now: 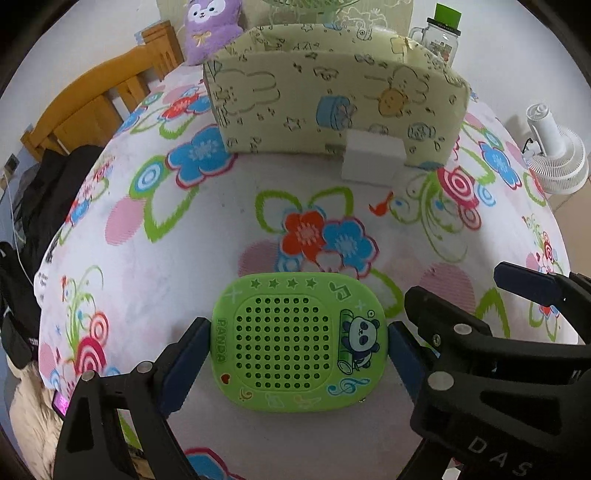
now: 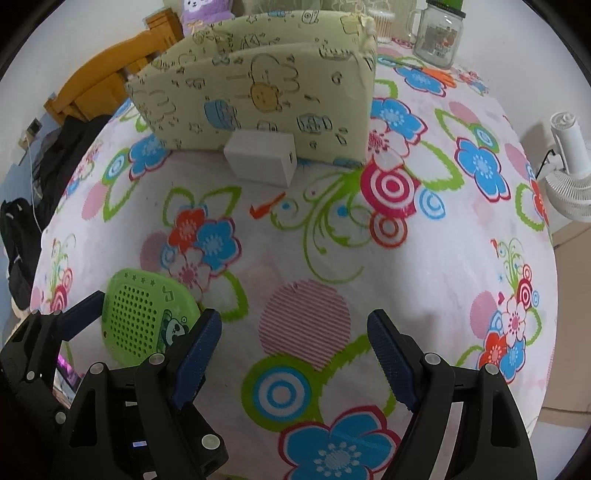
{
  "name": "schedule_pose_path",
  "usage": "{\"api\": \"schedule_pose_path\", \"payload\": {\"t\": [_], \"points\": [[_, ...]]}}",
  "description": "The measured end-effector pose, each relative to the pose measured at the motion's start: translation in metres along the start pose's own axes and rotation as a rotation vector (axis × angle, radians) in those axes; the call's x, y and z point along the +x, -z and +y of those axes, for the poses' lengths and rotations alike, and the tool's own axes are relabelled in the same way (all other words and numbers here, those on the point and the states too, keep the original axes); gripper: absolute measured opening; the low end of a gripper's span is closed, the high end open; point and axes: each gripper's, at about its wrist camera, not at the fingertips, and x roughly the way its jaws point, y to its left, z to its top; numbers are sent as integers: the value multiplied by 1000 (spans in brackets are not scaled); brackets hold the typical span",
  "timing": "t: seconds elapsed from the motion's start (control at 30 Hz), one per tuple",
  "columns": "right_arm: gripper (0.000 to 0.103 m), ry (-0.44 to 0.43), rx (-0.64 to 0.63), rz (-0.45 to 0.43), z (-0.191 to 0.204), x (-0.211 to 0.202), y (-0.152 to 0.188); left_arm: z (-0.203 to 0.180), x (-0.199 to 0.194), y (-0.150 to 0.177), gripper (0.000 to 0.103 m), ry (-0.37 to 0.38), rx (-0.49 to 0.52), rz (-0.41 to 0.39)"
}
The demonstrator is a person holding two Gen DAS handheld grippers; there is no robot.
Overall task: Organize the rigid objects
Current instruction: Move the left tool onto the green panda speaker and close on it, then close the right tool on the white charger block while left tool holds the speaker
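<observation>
Two left-gripper [image 1: 299, 354] pads against green speaker [image 1: 299, 341]

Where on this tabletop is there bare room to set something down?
Open cloth lies between the green panda case and the white box, and to the right ahead of the right gripper. It is crowded at the far edge: the yellow fabric organizer, white box and glass jar.

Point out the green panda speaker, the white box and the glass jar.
green panda speaker [image 1: 286, 341], left wrist view, on its perforated grille.
white box [image 2: 260, 157], right wrist view, on its front face.
glass jar [image 2: 437, 35], right wrist view, on its labelled glass body.
</observation>
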Motion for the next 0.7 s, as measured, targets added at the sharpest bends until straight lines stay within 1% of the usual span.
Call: {"api": "schedule_pose_path", "payload": {"t": [0.33, 0.7], "points": [[84, 12, 73, -40, 7, -1, -19, 10, 3, -27, 95, 16, 68, -17], [84, 75, 152, -146, 15, 3, -35, 20, 15, -53, 95, 46, 160, -18]]}}
